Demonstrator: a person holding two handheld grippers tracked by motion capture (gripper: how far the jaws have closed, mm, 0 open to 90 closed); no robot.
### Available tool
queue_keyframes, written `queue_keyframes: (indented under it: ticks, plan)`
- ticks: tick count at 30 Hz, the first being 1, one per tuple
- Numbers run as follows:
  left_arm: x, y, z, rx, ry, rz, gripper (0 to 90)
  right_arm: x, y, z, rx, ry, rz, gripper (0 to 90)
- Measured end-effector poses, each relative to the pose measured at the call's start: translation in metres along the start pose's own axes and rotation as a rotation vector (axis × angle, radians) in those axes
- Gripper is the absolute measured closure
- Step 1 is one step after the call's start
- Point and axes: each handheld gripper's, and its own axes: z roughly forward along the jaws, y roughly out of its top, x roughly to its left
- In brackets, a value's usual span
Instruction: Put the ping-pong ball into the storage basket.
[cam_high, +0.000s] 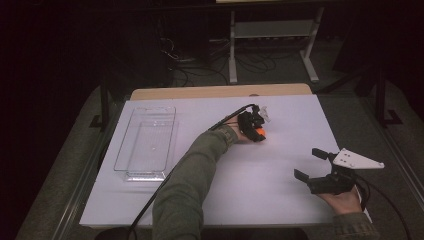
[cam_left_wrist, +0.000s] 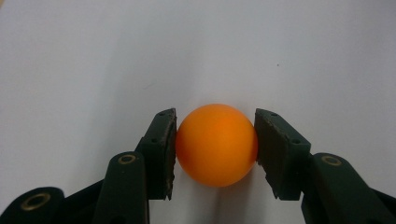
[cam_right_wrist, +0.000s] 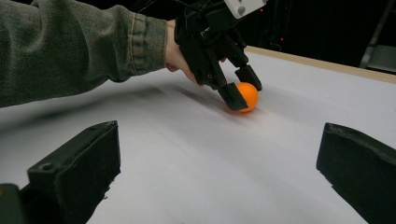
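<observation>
Item: orange ball (cam_left_wrist: 217, 144), on the white table sheet (cam_high: 200, 115), mid-table. Your left gripper (cam_high: 255, 129) is clamped on it; not yet lifted, it seems. Your right gripper (cam_high: 313, 166) is spread apart, idle. Clear tray (cam_high: 146, 142), well apart, is empty, a likely destination.

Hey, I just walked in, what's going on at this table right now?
A person is working at a white table with a hand-held gripper in each hand. The left hand-held gripper has its jaws closed against both sides of an orange ball, which appears to sit on the table surface. The right hand-held gripper hangs open over the near right of the table, holding nothing. A clear plastic tray lies at the left, with nothing visible inside.
</observation>
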Motion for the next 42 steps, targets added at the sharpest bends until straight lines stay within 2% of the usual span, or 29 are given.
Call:
queue_keyframes:
  ticks: [42]
  plan:
    - [-0.01,0.018,-0.048,-0.026,0.028,0.049,50.9,0.001,-0.001,0.003,0.013,0.007,-0.007,0.0]
